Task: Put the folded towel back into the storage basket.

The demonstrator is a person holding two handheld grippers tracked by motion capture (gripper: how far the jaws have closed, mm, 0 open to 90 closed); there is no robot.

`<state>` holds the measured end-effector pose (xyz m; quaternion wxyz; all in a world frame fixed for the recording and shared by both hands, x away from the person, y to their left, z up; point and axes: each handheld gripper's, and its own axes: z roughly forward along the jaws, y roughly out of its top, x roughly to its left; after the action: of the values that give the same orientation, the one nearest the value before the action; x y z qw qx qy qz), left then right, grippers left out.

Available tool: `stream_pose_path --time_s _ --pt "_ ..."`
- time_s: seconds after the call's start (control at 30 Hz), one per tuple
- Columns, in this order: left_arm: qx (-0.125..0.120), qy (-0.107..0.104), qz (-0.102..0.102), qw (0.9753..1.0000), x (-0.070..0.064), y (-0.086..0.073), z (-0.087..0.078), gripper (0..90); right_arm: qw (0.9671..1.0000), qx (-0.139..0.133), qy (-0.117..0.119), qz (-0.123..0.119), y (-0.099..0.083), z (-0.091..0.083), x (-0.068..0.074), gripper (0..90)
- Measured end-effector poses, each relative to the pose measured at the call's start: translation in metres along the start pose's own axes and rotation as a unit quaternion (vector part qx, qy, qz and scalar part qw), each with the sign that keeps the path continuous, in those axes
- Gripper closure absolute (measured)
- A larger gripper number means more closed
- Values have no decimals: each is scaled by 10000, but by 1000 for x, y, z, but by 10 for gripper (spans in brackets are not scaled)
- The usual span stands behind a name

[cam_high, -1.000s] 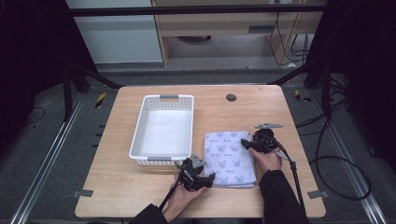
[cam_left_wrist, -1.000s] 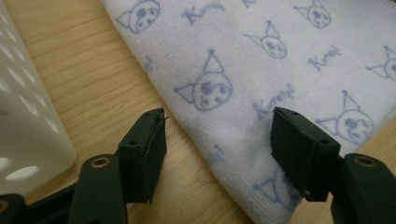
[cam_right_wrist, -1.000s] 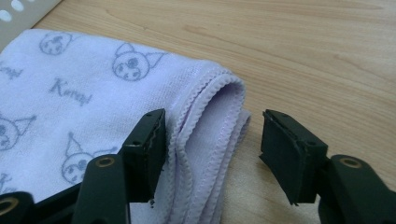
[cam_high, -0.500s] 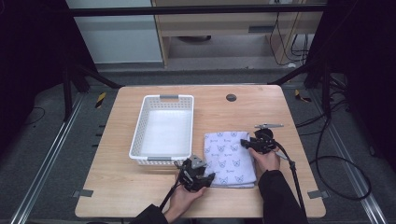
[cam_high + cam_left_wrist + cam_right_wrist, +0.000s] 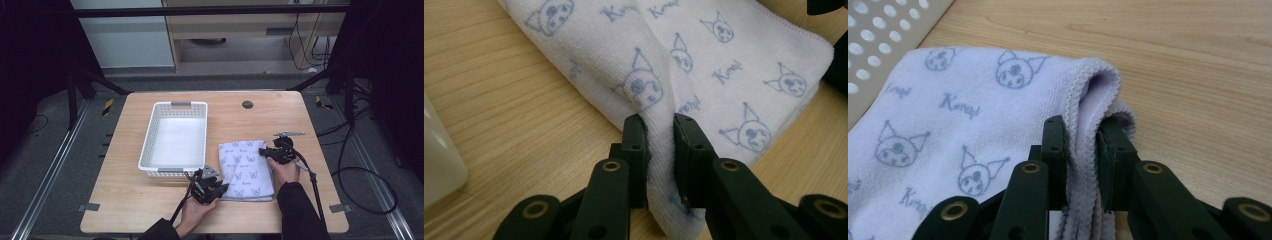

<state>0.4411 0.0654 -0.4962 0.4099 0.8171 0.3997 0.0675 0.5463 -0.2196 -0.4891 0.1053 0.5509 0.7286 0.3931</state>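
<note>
A folded white towel (image 5: 245, 167) printed with blue cat faces lies on the wooden table (image 5: 125, 200), right of a white basket. My left gripper (image 5: 220, 190) is at the towel's near left corner, shut on a pinched fold of the towel (image 5: 724, 55). My right gripper (image 5: 265, 152) is at the far right corner, shut on the layered hem of the towel (image 5: 973, 105), which curls up between its jaws. Both corners bunch slightly at the jaws.
A white perforated basket (image 5: 148, 145) stands empty left of the towel, its wall close to my left gripper. A round dark grommet (image 5: 247, 104) sits near the table's far edge. Cables trail off the right gripper toward the floor.
My left gripper has shifted slightly right onto the towel's near corner. The right gripper and the towel have barely moved.
</note>
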Motion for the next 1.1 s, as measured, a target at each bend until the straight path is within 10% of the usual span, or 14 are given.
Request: stream_pose_path --time_s 1.1 --pt "-540 -72 323 9980 -5 29 -47 771 9962 -740 -45 -456 25 -55 30 771"
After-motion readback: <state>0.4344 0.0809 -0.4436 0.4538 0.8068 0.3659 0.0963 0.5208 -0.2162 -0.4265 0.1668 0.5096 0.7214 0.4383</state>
